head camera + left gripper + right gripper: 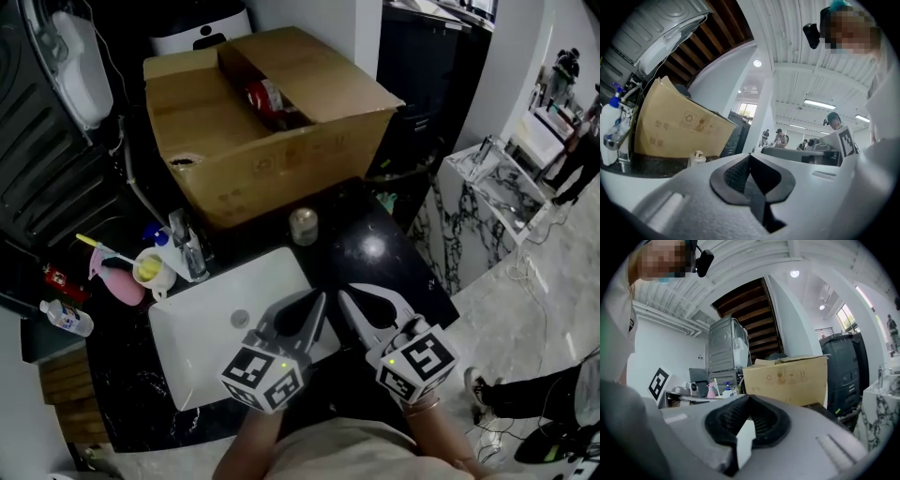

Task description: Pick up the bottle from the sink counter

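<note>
Red item (265,97) in the box (234,159) is mostly behind a flap, can't ID. White bottle (67,318) at far left: label unreadable. Bystander's leg (534,389) is clipped by the right edge. People (572,84) top right are too small to make out.

Left gripper view: small bottle (697,158) has its base hidden behind the left gripper (750,159). Spray bottle (609,126) is cut by the left edge.

Right gripper view: items around the pink sprayer (711,389) are too small to tell apart.

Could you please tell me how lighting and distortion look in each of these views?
Head view: dim overall, a glare spot on the black counter, the white sink brightest. Left gripper view: fisheye bends the column, ceiling lights flare. Right gripper view: dark rounded corners, window bright.
</note>
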`<state>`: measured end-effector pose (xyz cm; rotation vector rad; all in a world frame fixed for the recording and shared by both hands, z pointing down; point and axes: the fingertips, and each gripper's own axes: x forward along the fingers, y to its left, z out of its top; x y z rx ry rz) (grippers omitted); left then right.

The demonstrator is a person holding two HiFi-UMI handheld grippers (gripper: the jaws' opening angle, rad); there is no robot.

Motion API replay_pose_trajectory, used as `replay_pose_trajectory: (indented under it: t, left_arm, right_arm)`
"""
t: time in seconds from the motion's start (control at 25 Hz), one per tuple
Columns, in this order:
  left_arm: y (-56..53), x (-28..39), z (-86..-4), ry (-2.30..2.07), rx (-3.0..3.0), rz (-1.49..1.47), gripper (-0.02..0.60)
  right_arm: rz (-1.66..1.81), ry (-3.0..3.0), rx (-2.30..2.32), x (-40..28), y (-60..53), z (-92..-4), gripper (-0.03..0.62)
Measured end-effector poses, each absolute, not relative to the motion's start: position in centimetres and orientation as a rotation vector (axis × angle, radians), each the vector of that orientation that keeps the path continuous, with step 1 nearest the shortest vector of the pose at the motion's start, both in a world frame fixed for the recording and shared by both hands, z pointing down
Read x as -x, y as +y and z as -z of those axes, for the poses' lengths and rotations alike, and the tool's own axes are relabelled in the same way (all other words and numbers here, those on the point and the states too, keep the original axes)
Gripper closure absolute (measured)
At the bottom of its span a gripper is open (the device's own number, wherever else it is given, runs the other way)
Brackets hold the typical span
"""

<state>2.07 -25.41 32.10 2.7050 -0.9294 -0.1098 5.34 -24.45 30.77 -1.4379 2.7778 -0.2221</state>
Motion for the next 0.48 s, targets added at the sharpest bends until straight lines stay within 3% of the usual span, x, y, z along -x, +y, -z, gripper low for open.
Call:
replay_pose_trajectory:
  t: [0.48]
  left_arm:
    - [-29.9, -2.9, -34.7, -1.013, -2.609, 0.052, 0.575]
  right_arm:
    - [0.352, 2.843, 1.399, -7.2, -28.9, -33.7, 0.591]
